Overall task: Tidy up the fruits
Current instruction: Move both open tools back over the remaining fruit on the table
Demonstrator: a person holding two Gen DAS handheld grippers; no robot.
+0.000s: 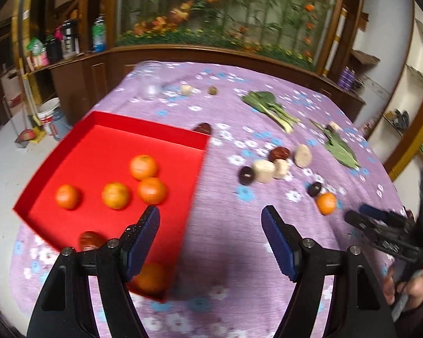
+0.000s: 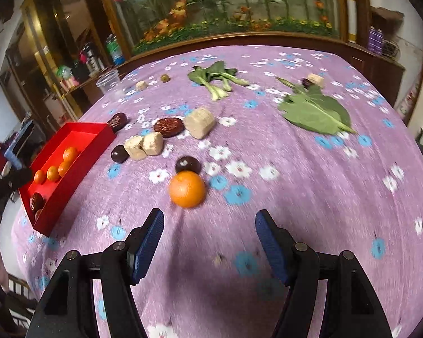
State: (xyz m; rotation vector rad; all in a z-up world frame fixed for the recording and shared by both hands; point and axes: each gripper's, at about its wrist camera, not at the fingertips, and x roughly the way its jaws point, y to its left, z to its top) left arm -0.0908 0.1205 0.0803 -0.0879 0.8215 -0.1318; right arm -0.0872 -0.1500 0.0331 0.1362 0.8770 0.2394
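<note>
I'm working over a table under a purple cloth (image 2: pixel 310 186) printed with blue and white flowers, and behind it runs a dark wooden counter below a large painted panel of bamboo and orange blooms (image 2: pixel 225 2). To the left a shelf holds bottles and jars (image 1: pixel 67 42); their labels are too blurred for me to read any writing. My left gripper (image 1: pixel 210 225) hangs wide open with nothing between its blue pads, its left finger over the near corner of the red tray (image 1: pixel 112 138). The tray sits at the table's left edge, its outer corner reaching that edge, and holds four oranges (image 1: pixel 143 167) in a loose cluster, a fifth orange (image 1: pixel 151 278) at the near corner, and a dark red date (image 1: pixel 88 240). My right gripper (image 2: pixel 209 224) is also spread wide and empty, just short of a loose orange (image 2: pixel 187 188) on the cloth, which touches a dark round fruit (image 2: pixel 187 164) behind it. Farther back lie beige chunks (image 2: pixel 199 122), another date (image 2: pixel 169 126), leafy greens (image 2: pixel 217 77), a broad leaf (image 2: pixel 314 109) and a clear plastic cup (image 2: pixel 110 83). The cloth between tray and loose orange is bare, and the near right side is open too.
</note>
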